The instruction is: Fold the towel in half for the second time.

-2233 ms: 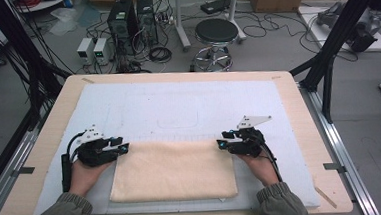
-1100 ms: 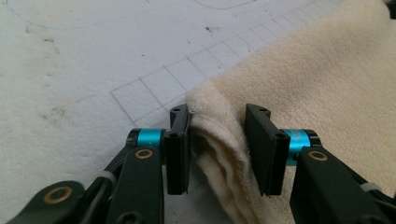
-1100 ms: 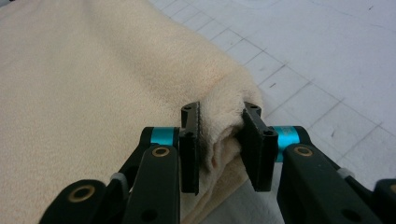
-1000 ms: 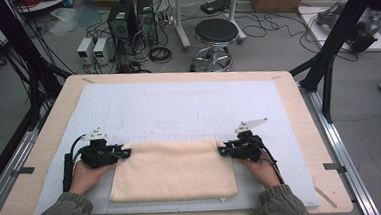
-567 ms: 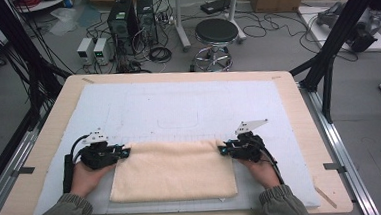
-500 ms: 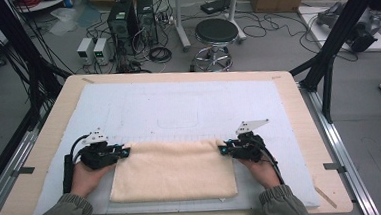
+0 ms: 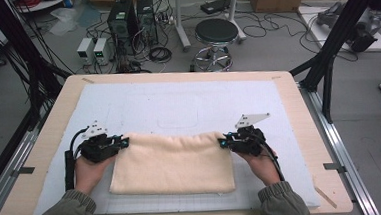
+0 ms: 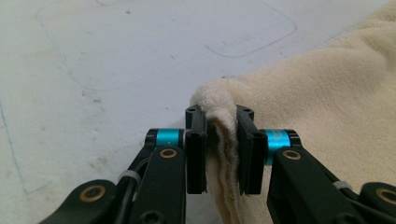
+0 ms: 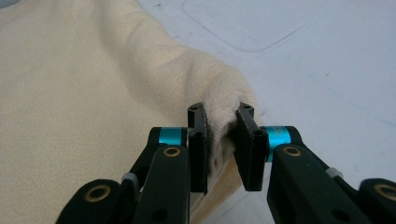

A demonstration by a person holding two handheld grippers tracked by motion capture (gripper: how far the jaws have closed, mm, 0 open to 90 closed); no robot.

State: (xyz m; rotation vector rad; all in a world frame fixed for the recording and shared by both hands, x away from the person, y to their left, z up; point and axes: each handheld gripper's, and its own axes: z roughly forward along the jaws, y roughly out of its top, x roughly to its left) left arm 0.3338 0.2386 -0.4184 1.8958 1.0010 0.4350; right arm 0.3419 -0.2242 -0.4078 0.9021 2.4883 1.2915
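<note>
Cream folded towel (image 7: pixel 174 161) flat on table mat, both far corners pinched, slightly lifted.

In both gripper views the cream towel (image 8: pixel 327 116) is cut off by the picture's edges, and its pinched corners are partly hidden between the black jaws. In the high view the person's forearms are cut off at the bottom edge — the towel's underside and folded layers cannot be seen.
</note>
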